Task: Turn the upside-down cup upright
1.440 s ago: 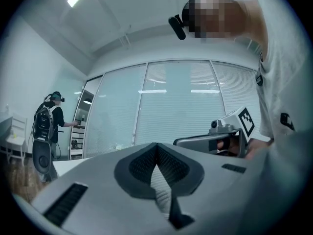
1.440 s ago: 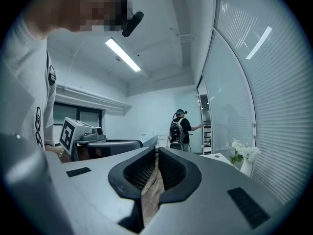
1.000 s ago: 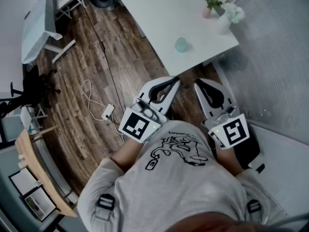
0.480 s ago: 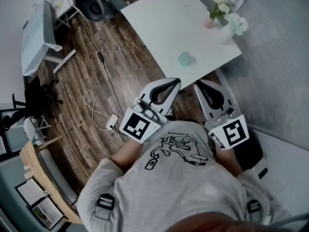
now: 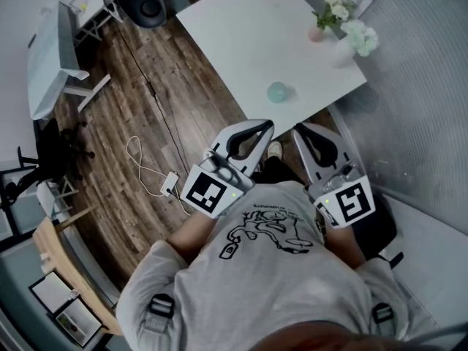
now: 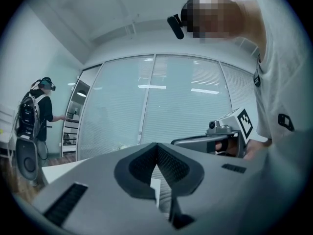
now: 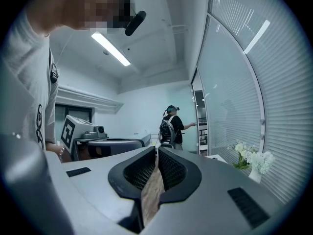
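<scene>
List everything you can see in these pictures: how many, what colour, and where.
table: one, white, ahead of the person
cup: one, pale teal, on the table near its closer edge
small vase: one, pinkish, table's far right corner
larger vase: one, white with white flowers, beside the small vase
floor: brown wood planks, left of the table
power strip: one, white, with its cable, on the floor
chair: one, black, at the top of the head view
other person: one, in a dark top, standing far off by the glass wall
left tool: one, white and black, shut, empty
right tool: one, white and black, shut, empty
</scene>
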{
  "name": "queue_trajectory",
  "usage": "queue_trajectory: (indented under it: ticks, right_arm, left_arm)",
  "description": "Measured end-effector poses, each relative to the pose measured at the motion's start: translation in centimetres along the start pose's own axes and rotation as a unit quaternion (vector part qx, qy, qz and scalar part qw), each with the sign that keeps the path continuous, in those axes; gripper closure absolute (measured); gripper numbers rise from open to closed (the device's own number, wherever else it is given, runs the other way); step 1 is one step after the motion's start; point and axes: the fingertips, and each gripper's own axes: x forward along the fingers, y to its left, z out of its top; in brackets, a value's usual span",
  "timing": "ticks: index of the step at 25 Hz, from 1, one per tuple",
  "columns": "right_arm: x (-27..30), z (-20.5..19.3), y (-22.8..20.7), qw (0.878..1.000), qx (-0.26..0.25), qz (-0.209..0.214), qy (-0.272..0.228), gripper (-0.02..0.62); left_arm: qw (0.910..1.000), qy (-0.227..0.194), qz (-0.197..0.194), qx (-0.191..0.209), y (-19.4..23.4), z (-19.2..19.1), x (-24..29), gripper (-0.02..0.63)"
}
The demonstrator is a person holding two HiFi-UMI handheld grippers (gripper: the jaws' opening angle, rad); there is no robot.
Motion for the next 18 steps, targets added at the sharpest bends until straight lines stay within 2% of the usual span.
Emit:
queue_trajectory:
  ticks: [4, 12, 18]
  right_arm:
    - [0.6, -0.6, -2.5, 1.0, 0.002, 0.007, 0.002, 0.552]
    - [1.1, 1.1, -3.4, 1.0, -0.013, 0.018, 0.006, 0.552]
    - [2.3, 0.4, -7.5, 0.999, -0.013, 0.036, 0.004, 0.552]
  left_arm:
    - [1.0, 0.003, 0.008, 0.0, 0.8, -0.6, 2.2, 0.603]
    - [0.9997, -0.004, 0.024, 0.001, 1.4, 1.0, 3.0, 0.603]
    - [0.9992, -0.004, 0.039, 0.001, 2.7, 0.1, 6.8, 0.603]
